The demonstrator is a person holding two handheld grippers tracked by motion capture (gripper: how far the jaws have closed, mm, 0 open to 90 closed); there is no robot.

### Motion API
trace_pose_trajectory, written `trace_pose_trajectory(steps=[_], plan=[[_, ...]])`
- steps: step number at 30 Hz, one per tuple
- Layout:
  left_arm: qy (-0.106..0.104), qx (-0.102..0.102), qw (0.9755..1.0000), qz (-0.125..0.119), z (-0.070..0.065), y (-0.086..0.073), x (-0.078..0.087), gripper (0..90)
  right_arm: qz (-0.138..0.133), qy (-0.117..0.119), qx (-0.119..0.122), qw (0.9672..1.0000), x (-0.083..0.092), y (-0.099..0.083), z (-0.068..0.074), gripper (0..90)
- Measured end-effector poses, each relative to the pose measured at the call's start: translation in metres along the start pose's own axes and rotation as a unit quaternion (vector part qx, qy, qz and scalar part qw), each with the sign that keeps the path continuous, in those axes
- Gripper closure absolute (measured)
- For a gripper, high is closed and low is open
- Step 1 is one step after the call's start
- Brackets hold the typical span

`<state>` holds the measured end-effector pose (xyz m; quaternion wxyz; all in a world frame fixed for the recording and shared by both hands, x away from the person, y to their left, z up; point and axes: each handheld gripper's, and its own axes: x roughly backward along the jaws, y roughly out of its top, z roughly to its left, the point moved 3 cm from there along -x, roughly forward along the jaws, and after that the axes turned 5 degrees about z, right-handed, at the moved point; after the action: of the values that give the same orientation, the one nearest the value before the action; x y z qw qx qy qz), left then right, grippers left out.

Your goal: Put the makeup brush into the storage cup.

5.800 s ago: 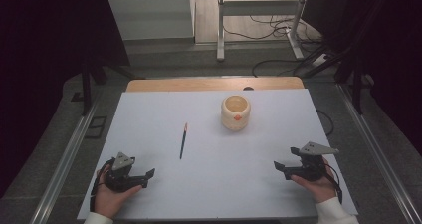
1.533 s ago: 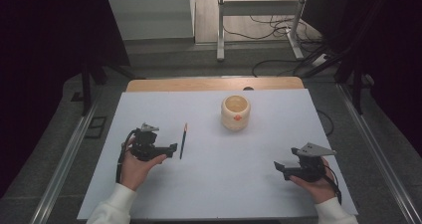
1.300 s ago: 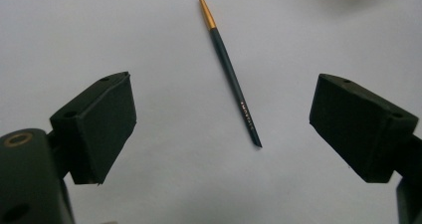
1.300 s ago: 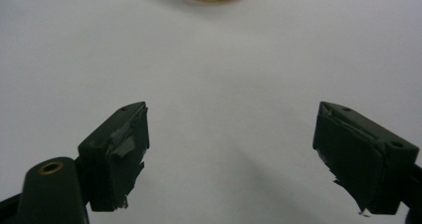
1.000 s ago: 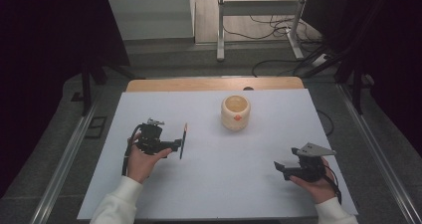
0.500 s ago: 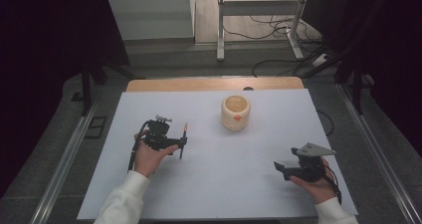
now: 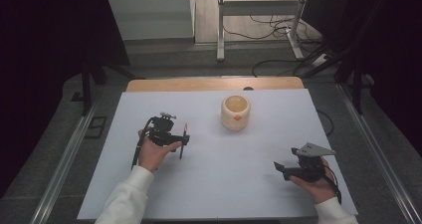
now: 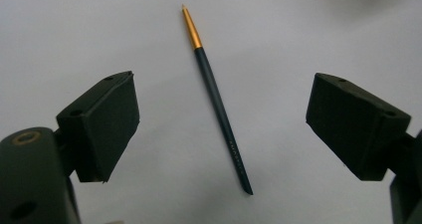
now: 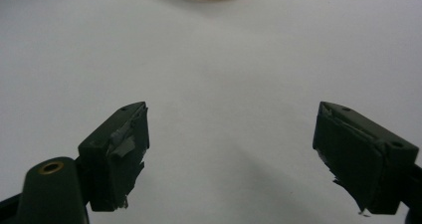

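While my left claw (image 8: pixel 219 129) stands wide open over the brush (image 8: pixel 217 99), nothing touches it. Right claw (image 9: pixel 229 154) open too, w/ nothing inside.

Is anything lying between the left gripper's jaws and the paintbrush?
Nothing visible. The left gripper has its jaws open on either side of the paintbrush, which lies flat on bare white table. The cup stands well off to the side.

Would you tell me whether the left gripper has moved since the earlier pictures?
Yes. The left gripper has travelled from the table's near-left corner up and right toward the cup, now straddling the paintbrush.
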<state>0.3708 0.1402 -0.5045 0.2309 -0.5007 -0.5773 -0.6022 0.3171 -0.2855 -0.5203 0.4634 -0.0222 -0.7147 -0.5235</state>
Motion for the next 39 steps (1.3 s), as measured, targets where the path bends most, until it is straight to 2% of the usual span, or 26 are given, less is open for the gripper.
trace_pose_trajectory(steps=[9,15,24,27,29,33,39], plan=[[-0.002,0.001,1.0000,0.009,0.002,0.008,0.000,15.9,0.000,-0.001,-0.001,1.0000,0.000,0.000,0.000,15.3],[-0.005,0.004,0.9998,0.021,0.003,0.013,-0.006,16.3,0.001,-0.003,0.000,1.0000,0.000,0.000,0.000,15.3],[0.003,0.004,0.9994,0.035,0.006,0.022,-0.016,16.5,0.002,-0.004,0.002,1.0000,0.000,0.000,0.000,15.3],[0.002,0.008,0.9993,0.037,0.006,0.024,-0.018,16.6,0.003,-0.005,0.003,1.0000,0.000,0.000,0.000,15.3],[-0.007,0.019,0.9991,0.038,0.007,0.027,-0.021,17.4,0.004,-0.006,0.003,1.0000,-0.001,0.000,0.000,15.3],[-0.005,0.022,0.9992,0.034,0.005,0.031,-0.024,18.3,0.004,-0.007,0.003,1.0000,-0.001,0.000,0.000,15.4],[0.001,0.024,0.9987,0.045,0.008,0.032,-0.031,18.5,0.003,-0.007,0.003,1.0000,0.000,0.000,0.000,15.4]])
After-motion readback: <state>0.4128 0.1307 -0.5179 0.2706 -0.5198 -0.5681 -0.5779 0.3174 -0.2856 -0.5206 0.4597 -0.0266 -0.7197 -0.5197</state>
